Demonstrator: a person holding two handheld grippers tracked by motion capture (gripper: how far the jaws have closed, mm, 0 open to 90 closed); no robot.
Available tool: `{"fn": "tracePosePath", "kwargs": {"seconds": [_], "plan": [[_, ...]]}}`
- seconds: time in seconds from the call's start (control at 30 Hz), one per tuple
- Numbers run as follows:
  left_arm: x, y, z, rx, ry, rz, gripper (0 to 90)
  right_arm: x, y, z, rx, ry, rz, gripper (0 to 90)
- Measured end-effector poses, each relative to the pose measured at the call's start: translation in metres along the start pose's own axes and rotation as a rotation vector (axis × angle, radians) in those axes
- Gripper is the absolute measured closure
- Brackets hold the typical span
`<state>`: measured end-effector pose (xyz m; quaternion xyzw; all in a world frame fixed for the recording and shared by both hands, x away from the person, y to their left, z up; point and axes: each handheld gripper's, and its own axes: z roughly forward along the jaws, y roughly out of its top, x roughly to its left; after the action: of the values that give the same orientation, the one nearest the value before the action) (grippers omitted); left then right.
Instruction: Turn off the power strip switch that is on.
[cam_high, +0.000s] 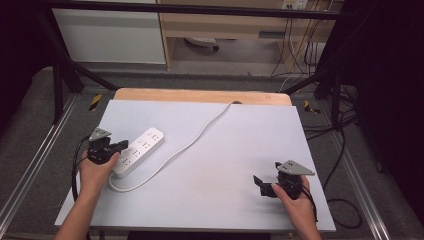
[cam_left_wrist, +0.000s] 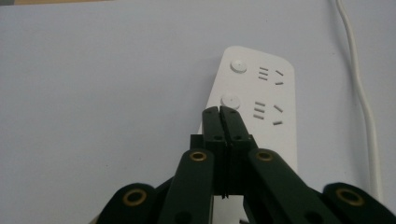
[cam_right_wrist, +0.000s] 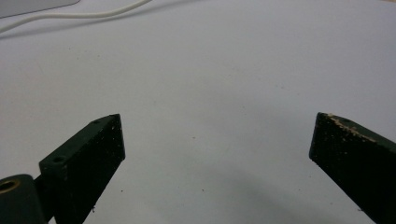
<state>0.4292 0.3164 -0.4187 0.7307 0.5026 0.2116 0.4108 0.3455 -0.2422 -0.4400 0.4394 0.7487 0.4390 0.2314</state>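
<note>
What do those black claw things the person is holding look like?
Each hand-held gripper, left and right, is black with two flat jaws. The left gripper view shows brass-coloured rings at the joints. A grey three-cornered plate sits on top of each, and a black cable trails from it. The right one's jaws look dusty and scuffed. The forearms are bare, with no sleeves.

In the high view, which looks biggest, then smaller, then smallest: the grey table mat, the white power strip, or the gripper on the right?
1. Grey table mat, by far the largest.
2. White power strip.
3. Right gripper, about as long as the strip, so those two are close.
</note>
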Motion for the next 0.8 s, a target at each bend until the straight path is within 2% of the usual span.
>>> {"fn": "tracePosePath", "kwargs": {"seconds": [0.8], "plan": [[-0.0022,-0.0026,0.0107,0.025,0.007,0.019,90.0,0.0003,-0.0008,0.0007,0.010,0.005,0.004,3.7]]}}
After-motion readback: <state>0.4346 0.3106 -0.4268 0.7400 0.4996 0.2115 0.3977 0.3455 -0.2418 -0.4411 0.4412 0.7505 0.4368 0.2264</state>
